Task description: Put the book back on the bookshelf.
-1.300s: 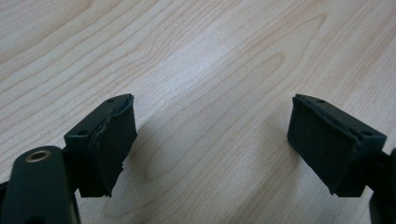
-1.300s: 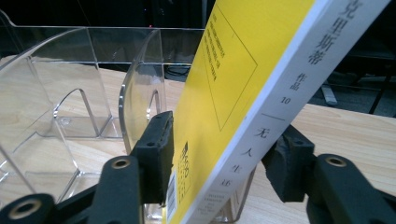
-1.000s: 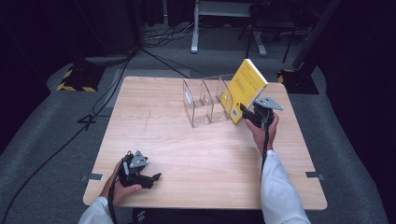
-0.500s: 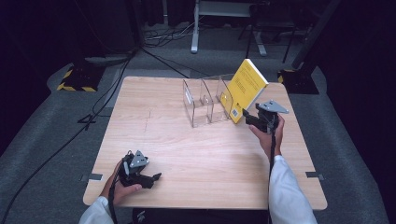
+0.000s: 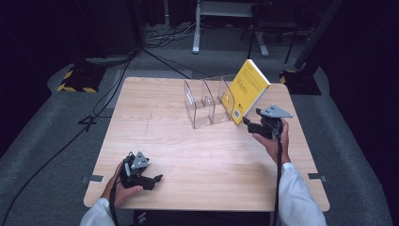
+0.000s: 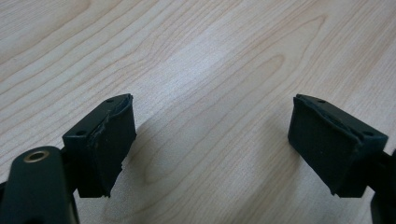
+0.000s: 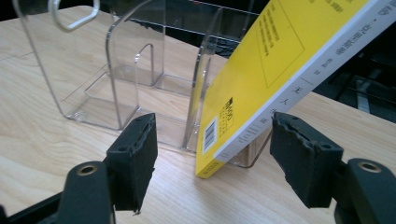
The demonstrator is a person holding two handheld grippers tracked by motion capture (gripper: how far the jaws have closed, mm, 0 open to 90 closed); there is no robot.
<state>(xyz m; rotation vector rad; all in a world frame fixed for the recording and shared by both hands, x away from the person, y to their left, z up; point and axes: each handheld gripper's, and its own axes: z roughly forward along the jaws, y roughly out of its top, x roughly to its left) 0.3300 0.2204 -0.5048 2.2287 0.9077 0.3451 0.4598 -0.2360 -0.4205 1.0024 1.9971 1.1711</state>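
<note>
High view: yellow book [image 5: 250,91] leaning tilted in end slot of clear rack [image 5: 207,101]. Right gripper [image 5: 249,123] just beside it, jaws just opened, nothing gripped. Left gripper [image 5: 155,179] open, idle. Step: release; next, likely withdraw clear.

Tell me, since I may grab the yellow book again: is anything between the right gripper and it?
Nothing visible. The right gripper is open just in front of the book, which leans tilted against the clear rack.
</note>
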